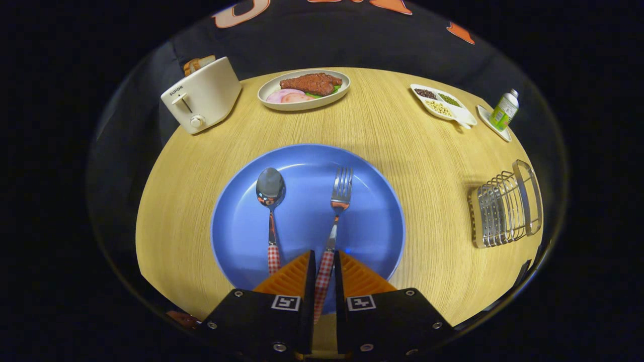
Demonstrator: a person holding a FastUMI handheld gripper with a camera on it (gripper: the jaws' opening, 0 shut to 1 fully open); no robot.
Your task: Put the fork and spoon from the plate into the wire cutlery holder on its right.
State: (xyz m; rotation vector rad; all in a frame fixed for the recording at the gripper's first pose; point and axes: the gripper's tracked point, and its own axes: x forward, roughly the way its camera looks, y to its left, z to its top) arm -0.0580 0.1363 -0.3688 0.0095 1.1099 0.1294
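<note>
The fork (336,211) lies on the blue plate (375,226), tines pointing away, its red-checked handle running back between the jaws. The gripper (324,264) has its jaws nearly closed around that handle; they look to be pressing on it from both sides, though contact is hard to confirm. The spoon (270,211) lies just left of the fork on the same plate, apart from the fingers. The wire cutlery holder (505,206) sits on the worktop (432,166) well right of the plate. Beyond are a toaster (201,95), a food dish (304,89), a divided tray (443,103) and a small bottle (504,109).
</note>
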